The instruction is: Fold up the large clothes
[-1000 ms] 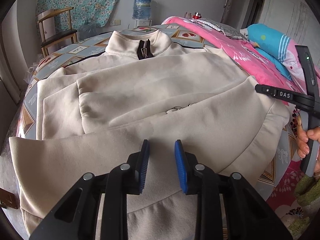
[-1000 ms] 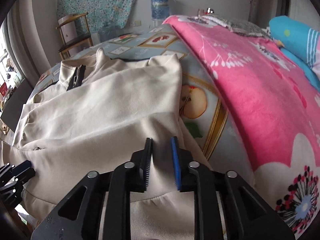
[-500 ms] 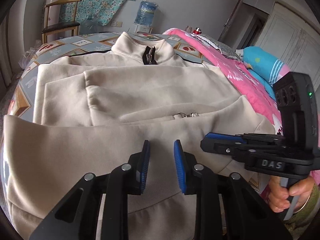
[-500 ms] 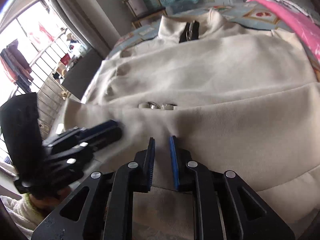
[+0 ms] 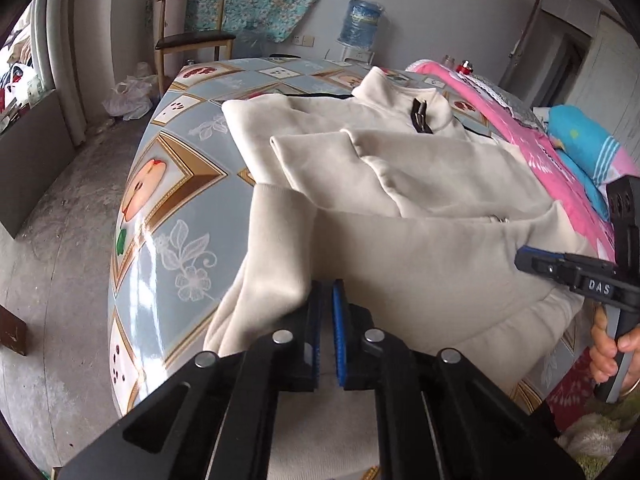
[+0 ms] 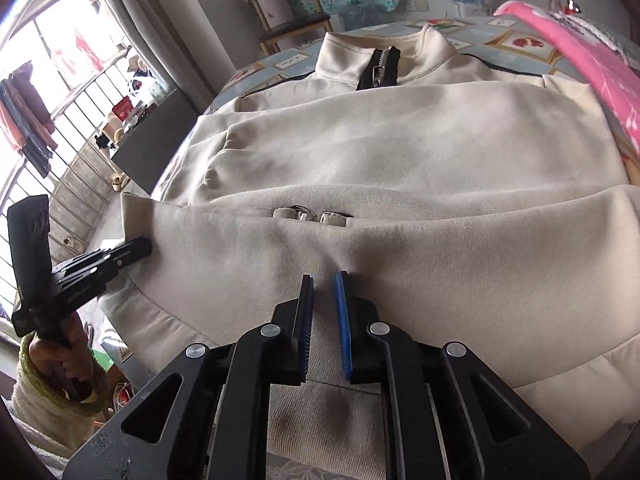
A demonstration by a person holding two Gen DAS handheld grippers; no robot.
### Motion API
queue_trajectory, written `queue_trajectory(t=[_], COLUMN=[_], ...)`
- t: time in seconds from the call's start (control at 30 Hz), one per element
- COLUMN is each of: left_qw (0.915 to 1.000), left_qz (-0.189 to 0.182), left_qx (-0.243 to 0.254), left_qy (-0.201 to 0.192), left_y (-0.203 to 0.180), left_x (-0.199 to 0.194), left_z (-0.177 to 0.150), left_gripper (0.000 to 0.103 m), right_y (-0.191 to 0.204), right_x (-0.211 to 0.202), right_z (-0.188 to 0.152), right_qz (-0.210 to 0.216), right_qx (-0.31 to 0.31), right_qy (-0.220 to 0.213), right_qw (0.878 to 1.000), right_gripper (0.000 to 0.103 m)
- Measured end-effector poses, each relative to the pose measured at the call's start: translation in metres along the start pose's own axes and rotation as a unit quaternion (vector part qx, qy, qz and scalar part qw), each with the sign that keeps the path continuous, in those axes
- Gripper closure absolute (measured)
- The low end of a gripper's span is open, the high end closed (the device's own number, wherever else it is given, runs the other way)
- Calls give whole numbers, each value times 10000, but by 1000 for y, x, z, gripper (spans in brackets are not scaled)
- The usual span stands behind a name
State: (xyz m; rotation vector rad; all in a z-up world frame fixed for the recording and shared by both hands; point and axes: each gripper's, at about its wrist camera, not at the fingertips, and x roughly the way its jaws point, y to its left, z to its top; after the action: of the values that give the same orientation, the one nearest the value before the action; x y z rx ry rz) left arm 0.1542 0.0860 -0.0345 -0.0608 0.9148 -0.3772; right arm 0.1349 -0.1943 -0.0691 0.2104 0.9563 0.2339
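Observation:
A cream zip-up jacket [image 5: 420,184] lies flat on a bed, collar and black zipper [image 6: 378,68] at the far side. A thick fold of it runs across the near edge. My left gripper [image 5: 326,292] is shut on the left end of that fold, where the cloth bunches between the blue pads; from the right wrist it appears as the left gripper [image 6: 140,247] pinching the fold's corner. My right gripper [image 6: 325,280] sits at the middle of the fold. Its jaws are closing, with puckered cloth caught at the tips. The left wrist view has the right gripper [image 5: 522,258] at the right.
The bed cover [image 5: 168,216] is grey-blue with fruit pictures and drops off at the left. A pink blanket [image 5: 560,168] and a blue pillow [image 5: 580,144] lie along the right. A wooden chair [image 5: 192,36] and a water bottle [image 5: 362,20] stand by the far wall. A hand [image 5: 608,352] holds the right gripper's handle.
My left gripper slid left along the near fold to its end and shut on the cloth. My right gripper swung from the jacket's right edge to the middle, and its jaws narrowed.

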Motion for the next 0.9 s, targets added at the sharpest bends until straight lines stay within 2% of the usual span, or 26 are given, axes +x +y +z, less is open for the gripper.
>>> queue_trajectory(t=[0.17, 0.3, 0.37, 0.5, 0.57, 0.63, 0.7, 0.8, 0.9], left_qw=[9987, 9934, 9910, 9918, 9944, 9968, 9980, 9959, 9965], left_qz=[-295, -114, -88, -528, -520, -365, 101, 194, 428], left_qx=[-337, -879, -1047, -843, -656, -589, -592, -826, -517], left_qy=[-229, -722, -827, -805, -646, -399, -184, -317, -502], left_y=[15, 43, 55, 51, 40, 31, 34, 42, 24], left_x=[-2, -33, -49, -64, -56, -39, -20, -21, -39], left_z=[6, 7, 7, 5, 4, 3, -2, -7, -8], left_gripper=[100, 98, 98, 98, 98, 97, 97, 100, 98], right_y=[1, 1, 2, 2, 1, 0, 0, -1, -3], right_x=[0, -1, -2, -2, -2, -2, -2, -3, -3], right_z=[-2, -3, -3, -3, -4, -4, -4, -4, -4], right_qz=[-65, -84, -101, -116, -87, -70, -63, -53, -12], right_qx=[-16, -41, -67, -93, -69, -43, -38, -47, -32], right_qy=[-27, -30, -33, -51, -62, -72, -77, -71, -72], right_qw=[10000, 10000, 9999, 9999, 9999, 9999, 9999, 9999, 10000], right_gripper=[92, 92, 92, 92, 92, 92, 92, 92, 92])
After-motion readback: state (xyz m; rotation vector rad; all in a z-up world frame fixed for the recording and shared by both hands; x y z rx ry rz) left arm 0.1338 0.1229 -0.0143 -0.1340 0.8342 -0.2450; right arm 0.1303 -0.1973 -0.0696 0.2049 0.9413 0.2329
